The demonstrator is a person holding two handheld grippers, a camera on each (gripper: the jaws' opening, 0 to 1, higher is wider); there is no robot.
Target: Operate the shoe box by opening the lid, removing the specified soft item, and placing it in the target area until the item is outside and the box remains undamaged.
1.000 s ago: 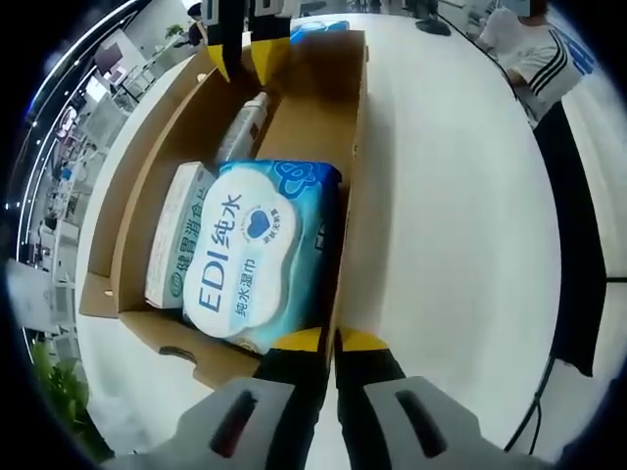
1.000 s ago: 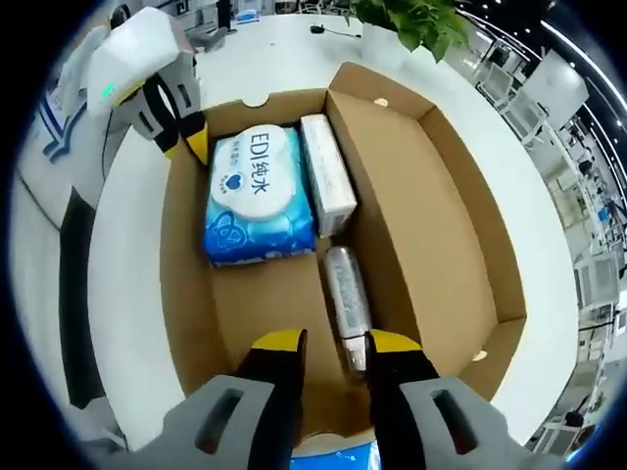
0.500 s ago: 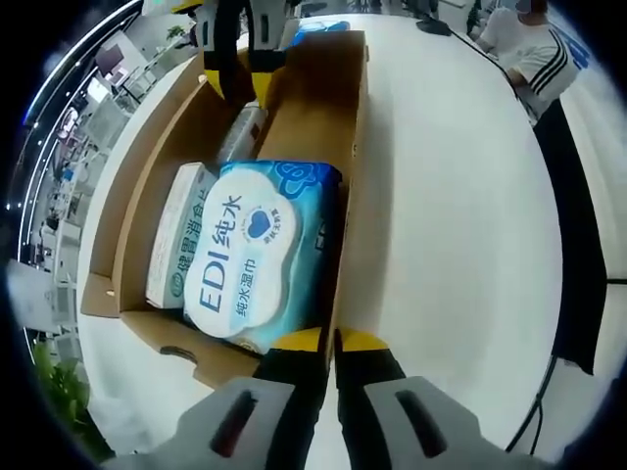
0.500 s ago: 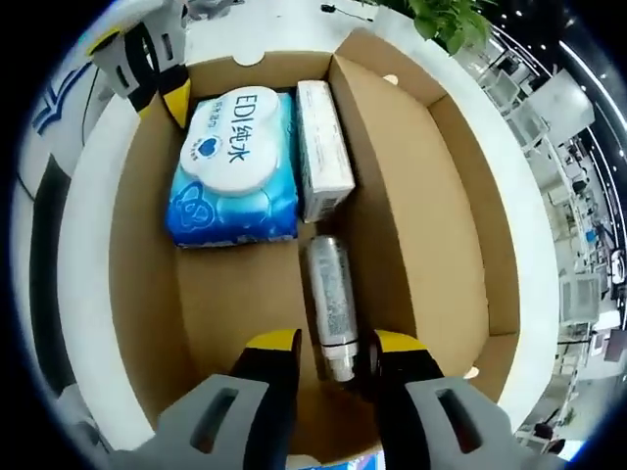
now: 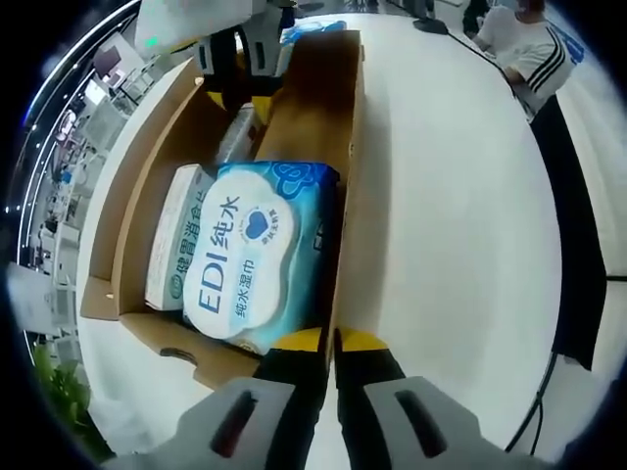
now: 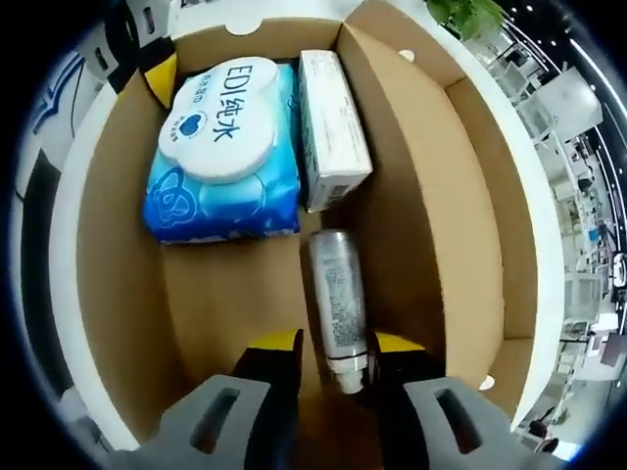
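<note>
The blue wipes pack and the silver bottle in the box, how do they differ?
The wipes pack is broad, flat and soft-looking, blue with a white label, while the silver bottle is slim, round and hard-looking. The wipes pack sits at the box's far end beside a white carton; the bottle lies nearer, its cap between the right gripper's open jaws. Both lie flat on the floor of the cardboard box.

The shoe box [image 6: 118,255] is plain brown cardboard. The wipes pack [image 6: 223,147] is blue with a white lid bearing blue lettering and a dark blue heart mark. The small carton [image 6: 333,127] is white with green print. The bottle [image 6: 340,294] is silver-grey with fine dark text. The table [image 5: 451,215] is white. Gripper fingertips [image 6: 274,343] are yellow on black jaws with grey bodies.
</note>
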